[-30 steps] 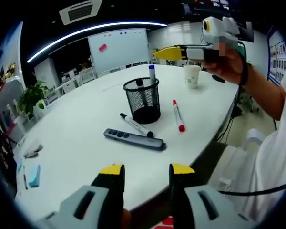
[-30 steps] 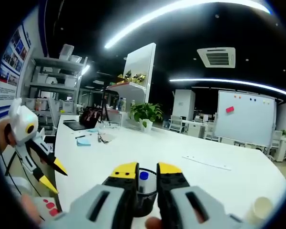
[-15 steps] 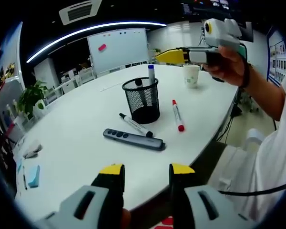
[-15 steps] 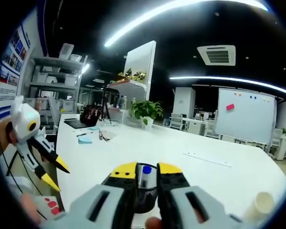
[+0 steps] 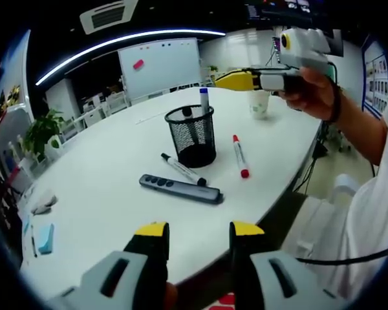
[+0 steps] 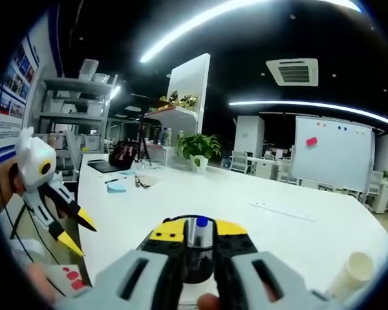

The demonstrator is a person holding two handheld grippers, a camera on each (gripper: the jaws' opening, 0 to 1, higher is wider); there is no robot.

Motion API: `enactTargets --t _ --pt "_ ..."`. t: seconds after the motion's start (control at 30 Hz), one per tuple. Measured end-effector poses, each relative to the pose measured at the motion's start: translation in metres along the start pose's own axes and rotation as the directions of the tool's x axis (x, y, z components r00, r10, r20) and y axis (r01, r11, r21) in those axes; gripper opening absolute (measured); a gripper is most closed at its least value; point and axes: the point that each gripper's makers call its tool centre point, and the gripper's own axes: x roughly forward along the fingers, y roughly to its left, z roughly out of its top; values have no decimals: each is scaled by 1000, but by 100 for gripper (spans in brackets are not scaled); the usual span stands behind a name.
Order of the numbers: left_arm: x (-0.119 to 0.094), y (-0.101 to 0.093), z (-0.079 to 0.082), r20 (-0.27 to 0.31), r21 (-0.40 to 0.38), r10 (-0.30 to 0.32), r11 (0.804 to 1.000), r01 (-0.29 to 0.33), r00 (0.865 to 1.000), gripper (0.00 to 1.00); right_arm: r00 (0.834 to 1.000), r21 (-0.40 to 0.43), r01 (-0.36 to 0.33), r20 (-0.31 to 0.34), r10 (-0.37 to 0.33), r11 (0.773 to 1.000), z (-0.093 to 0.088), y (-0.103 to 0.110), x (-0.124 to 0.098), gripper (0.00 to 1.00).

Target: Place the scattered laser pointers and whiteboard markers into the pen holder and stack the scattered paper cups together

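Observation:
A black mesh pen holder (image 5: 194, 135) stands mid-table with a blue-capped marker (image 5: 205, 100) upright in it. Beside it on the white table (image 5: 103, 194) lie a black marker (image 5: 184, 169), a red-capped marker (image 5: 239, 156) and a grey laser pointer (image 5: 180, 188). A paper cup (image 5: 260, 103) stands farther back. My left gripper (image 5: 199, 229) is open and holds nothing, at the near table edge. My right gripper (image 5: 236, 80), held in a hand, hovers above and behind the holder. In the right gripper view its jaws (image 6: 199, 229) stand a narrow gap apart with nothing in them. The holder (image 6: 197, 255) shows beyond them, and the cup (image 6: 352, 271) lies tilted.
The person's arm and body fill the right side past the table edge (image 5: 291, 187). Blue sticky notes (image 5: 46, 237) lie at the left. The left gripper (image 6: 77, 231) shows open at the left of the right gripper view. A plant (image 6: 197, 148) and a whiteboard (image 6: 333, 155) stand behind.
The right gripper has drifted slightly up and to the right above the holder. The markers, the pointer and the left gripper have stayed put.

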Motion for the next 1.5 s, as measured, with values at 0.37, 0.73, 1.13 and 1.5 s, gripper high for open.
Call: enactTargets --t 0.37,0.73,1.13,1.5 --pt "-1 1 -1 -1 -2 4 1000 -4 1000 38 1000 -7 4 -14 -4 1000 -5 -4 -4 14" --pt "0 -2 -2 -2 1 -5 1000 5 1000 38 1000 -21 12 -25 -13 1000 -7 -10 -8 14" --pt "0 -2 -3 -1 -3 -4 1000 4 1000 38 999 -21 11 -43 -12 1000 -14 -13 -11 15" --pt "0 -3 -1 4 -2 -5 1000 5 1000 38 998 -43 9 -65 -12 999 -21 -13 -13 19"
